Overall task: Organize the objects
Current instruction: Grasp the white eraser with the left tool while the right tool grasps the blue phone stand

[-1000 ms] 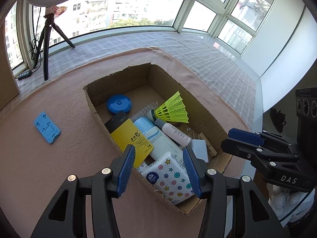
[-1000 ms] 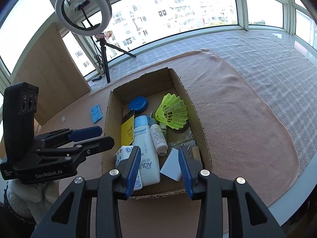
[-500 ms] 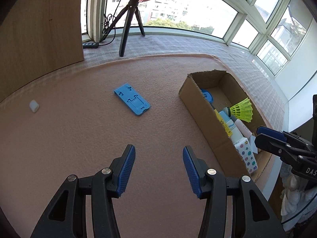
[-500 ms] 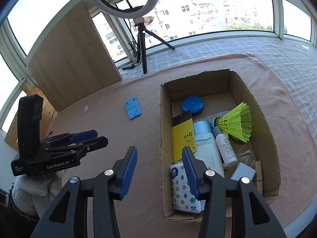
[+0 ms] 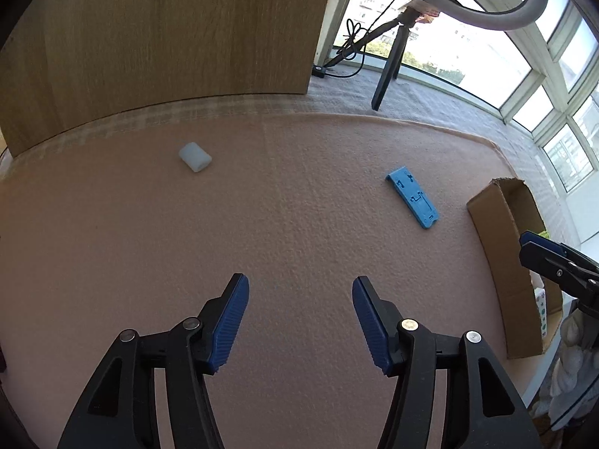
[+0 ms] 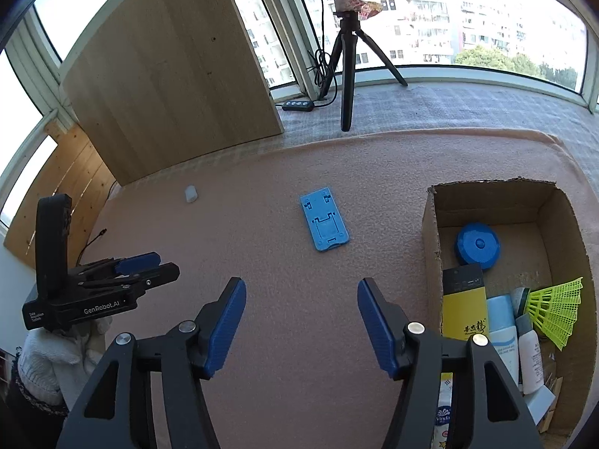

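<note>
Lying flat on pink cloth [image 6: 262, 269], blue ridged stand [image 6: 325, 219], rectangular

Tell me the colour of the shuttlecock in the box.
The shuttlecock is neon yellow-green, seen best in the right wrist view.

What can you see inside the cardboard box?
Inside the cardboard box: a blue round lid, yellow-black packet, bottles, a yellow-green shuttlecock. Its near end and whatever lies beneath them are hidden.

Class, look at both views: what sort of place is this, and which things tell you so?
Probably a high-rise flat's bay-window ledge, set up for filming: curved windows facing apartment blocks, a ring light on a tripod, and a pink mat.
</note>
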`<state>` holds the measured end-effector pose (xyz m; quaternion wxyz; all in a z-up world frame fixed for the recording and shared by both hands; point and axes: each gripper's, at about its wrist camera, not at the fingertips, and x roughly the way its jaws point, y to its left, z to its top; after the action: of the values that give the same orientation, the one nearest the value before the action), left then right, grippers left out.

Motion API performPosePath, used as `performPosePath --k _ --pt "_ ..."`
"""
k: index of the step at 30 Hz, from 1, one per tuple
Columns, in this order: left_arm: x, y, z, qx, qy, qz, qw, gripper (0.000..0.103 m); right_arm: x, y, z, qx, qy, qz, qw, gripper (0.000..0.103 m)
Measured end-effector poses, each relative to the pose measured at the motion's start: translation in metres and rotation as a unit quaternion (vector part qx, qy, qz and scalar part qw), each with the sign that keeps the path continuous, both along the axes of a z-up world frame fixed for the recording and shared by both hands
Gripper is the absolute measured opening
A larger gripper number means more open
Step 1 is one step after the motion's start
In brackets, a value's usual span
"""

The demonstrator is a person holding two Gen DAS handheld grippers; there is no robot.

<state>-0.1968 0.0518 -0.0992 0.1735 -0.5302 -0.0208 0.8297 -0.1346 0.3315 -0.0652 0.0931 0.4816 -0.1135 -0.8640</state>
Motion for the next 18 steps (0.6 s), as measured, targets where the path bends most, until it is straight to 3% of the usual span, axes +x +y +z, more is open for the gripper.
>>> performPosePath --k 9,18 --pt "-0.062 -0.055 -0.011 -0.005 -0.005 0.055 0.9985 0.066 -0.055 -0.009 -0.032 -0.005 -0.047 -0.011 0.999 0.061" --pt "-0.117 -0.071 -0.032 0.023 -0.028 0.111 0.9932 0.066 -0.09 -0.012 -0.056 0.007 -0.064 -0.033 0.997 0.061"
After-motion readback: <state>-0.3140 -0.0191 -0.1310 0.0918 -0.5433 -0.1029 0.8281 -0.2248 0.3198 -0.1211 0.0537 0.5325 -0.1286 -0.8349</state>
